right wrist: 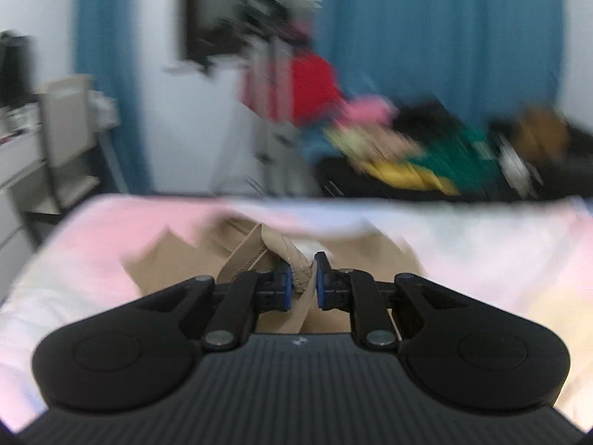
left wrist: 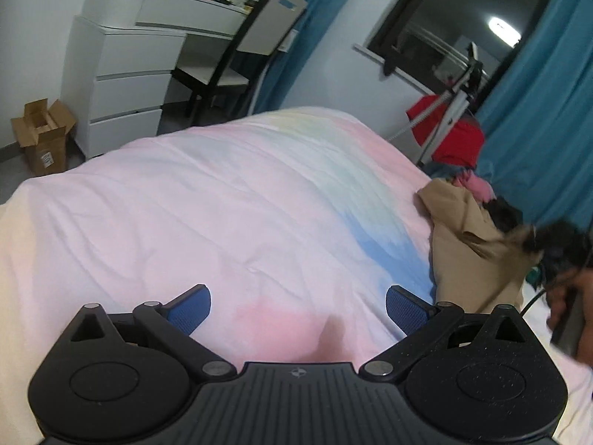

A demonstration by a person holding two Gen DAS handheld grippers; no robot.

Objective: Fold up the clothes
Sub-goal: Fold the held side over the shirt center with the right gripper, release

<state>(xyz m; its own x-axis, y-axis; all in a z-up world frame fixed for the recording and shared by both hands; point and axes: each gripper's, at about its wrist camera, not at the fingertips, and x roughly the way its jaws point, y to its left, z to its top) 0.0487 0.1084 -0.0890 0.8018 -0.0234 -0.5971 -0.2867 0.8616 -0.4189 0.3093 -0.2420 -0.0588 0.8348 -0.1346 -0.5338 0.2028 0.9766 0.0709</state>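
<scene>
A tan garment (left wrist: 470,256) lies crumpled at the right side of the bed, on the pastel pink and blue sheet (left wrist: 229,200). My left gripper (left wrist: 298,306) hovers open over bare sheet, well left of the garment, with nothing between its blue pads. In the blurred right wrist view my right gripper (right wrist: 302,283) is shut on a bunched fold of the tan garment (right wrist: 259,256), which trails away over the sheet (right wrist: 481,244). The right gripper also shows as a dark blur (left wrist: 559,248) at the garment's right end.
A heap of colourful clothes (right wrist: 400,148) lies beyond the bed's far edge, beside a red garment (left wrist: 452,133) on a stand. A white dresser (left wrist: 122,85), a chair (left wrist: 229,59) and a cardboard box (left wrist: 42,137) stand at the left. Blue curtains (left wrist: 537,111) flank a dark window (left wrist: 456,18).
</scene>
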